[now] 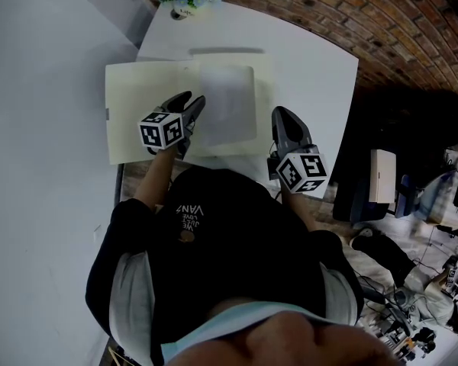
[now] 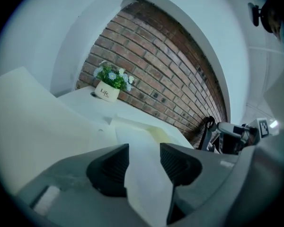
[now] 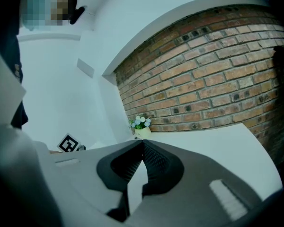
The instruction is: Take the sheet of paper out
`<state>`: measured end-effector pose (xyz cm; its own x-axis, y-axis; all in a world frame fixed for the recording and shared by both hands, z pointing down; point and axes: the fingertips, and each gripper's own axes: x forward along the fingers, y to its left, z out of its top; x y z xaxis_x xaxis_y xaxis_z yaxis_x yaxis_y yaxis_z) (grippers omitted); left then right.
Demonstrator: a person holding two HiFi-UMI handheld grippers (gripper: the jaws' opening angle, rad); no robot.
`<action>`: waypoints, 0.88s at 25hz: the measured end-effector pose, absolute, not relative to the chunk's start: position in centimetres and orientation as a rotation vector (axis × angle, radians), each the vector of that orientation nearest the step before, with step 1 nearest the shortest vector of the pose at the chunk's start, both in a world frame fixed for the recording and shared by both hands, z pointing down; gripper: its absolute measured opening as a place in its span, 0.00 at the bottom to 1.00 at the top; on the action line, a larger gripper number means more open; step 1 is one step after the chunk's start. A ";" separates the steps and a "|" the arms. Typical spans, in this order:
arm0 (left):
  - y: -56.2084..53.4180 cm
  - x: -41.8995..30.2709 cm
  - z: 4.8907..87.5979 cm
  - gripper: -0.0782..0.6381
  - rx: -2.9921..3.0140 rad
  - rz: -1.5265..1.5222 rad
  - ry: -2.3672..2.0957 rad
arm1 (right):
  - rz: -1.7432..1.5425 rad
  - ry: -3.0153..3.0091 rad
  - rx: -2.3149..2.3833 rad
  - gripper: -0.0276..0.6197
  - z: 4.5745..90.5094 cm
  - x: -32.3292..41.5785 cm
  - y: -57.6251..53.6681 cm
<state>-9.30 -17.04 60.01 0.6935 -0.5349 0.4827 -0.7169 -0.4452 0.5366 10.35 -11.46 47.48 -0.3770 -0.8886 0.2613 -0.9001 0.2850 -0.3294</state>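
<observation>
Item: white ceramic flowerpot, rounded, with one dark script word on its side that appears to read "Life"; holds small white and pale blue blossoms with green leaves; stands at the far corner of the table, a smooth white slab with a rounded corner. Backdrop: brick wall, rough red-brown courses with pale mortar. Item: folder, cream card, matte, lying open and flat on the table. Item: sheet of paper, thin, white, rectangular; rests on the folder's right half, and its near left edge runs up between the left gripper's jaws. Item: left gripper, grey body with dark ribbed pads; jaws spread, the sheet between them but the pads not pressing on it. Item: right gripper, same make; jaws pressed together tip to tip, nothing caught between; held just beside the folder's right edge, over the table's near edge. Each gripper carries a marker cube printed with black-and-white square codes (patterns only, no letters). Item: black shirt on the person, soft fabric; white print upside down in the head view, too small to read with certainty.
</observation>
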 end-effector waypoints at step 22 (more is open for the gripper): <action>-15.8 -7.3 65.3 0.50 1.872 0.402 -0.799 | 0.696 -2.466 1.767 0.04 48.2 11.6 -11.8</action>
